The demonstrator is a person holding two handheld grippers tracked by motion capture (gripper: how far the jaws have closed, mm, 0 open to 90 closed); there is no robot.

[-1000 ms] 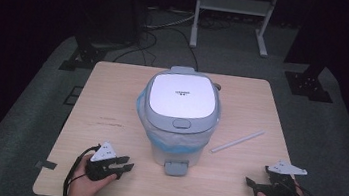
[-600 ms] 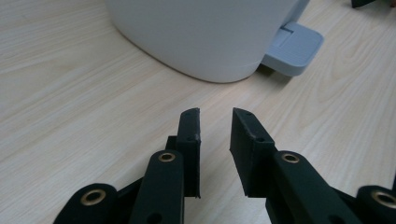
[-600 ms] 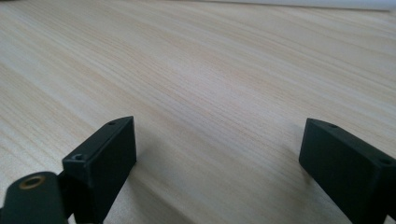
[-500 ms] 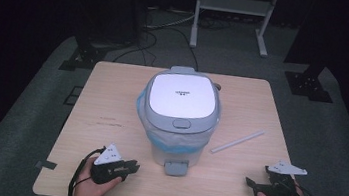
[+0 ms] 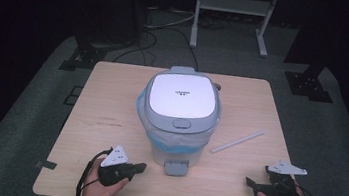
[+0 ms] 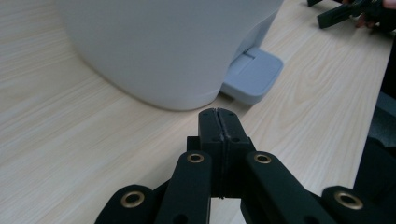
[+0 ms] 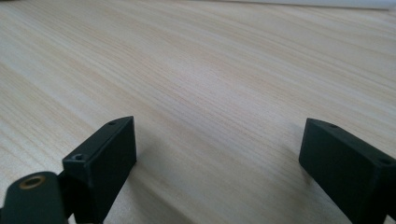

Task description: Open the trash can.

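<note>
with its jaws pressed flat together and nothing between them, the left gripper sits at the near left of the wooden table, aimed at the grey foot pedal of the pedal bin; the jaws have just been closing, on air. my read: a closed tip makes a blunt pusher, so this looks set up to press the pedal and pop the lid rather than grab anything. pedal sticks out of the bin's near side at table level, just ahead and slightly right of the tip in the left gripper view, not touching yet. bin stands mid-table, white lid down and flat, so contents can't be seen; a pale blue liner bag is folded over the rim and hangs down the outside, so the bin is lined. right gripper rests at the near right, well apart from the bin, jaws spread wide over bare wood in the right gripper view, grasping nothing, probably parked until the lid is up. a pale straw lies loose on the table between the bin and the right gripper, likely the thing meant to go in.
</note>
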